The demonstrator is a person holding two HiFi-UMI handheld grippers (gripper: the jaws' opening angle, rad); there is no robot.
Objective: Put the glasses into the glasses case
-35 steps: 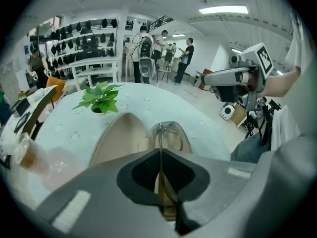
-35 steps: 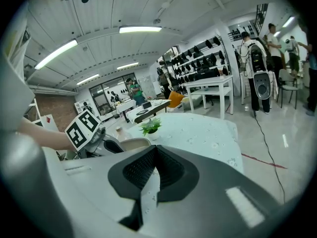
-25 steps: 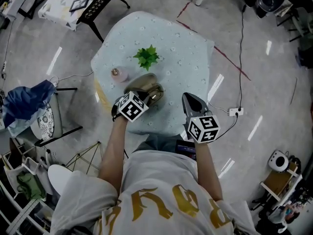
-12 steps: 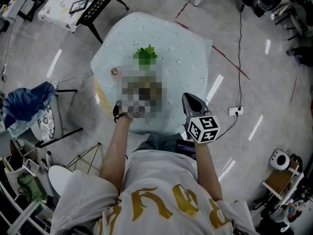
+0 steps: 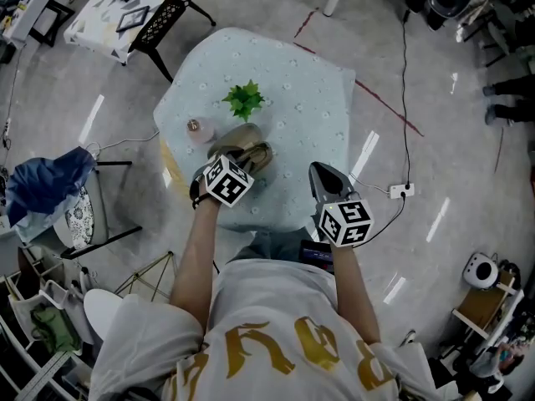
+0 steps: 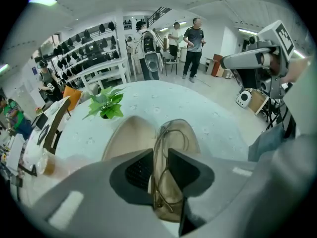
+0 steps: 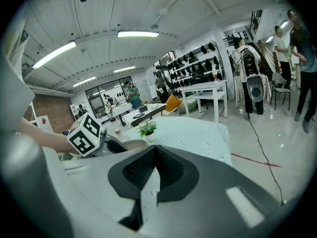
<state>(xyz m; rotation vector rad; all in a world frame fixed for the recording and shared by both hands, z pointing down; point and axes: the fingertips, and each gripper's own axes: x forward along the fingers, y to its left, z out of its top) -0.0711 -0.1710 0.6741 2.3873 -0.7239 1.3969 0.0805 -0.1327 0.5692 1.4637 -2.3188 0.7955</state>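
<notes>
The beige glasses case (image 5: 238, 138) lies open on the round table (image 5: 309, 115), its lid (image 6: 128, 138) folded back to the left. Thin gold-wire glasses (image 6: 172, 135) rest over the case's lower half. My left gripper (image 5: 242, 164) sits at the case's near end; in the left gripper view (image 6: 160, 155) its jaws stand closed to a narrow slit with the wire frame running between them. My right gripper (image 5: 320, 167) hovers over the table's near right edge, apart from the case. In the right gripper view (image 7: 156, 150) it is shut with nothing in it.
A small green plant (image 5: 244, 100) stands behind the case, and a small pink jar (image 5: 195, 128) is to its left. Cables and a power strip (image 5: 402, 190) lie on the floor to the right. A chair draped with blue cloth (image 5: 46, 178) stands at the left.
Both grippers stay about where they were; only the head view has shifted a little.
</notes>
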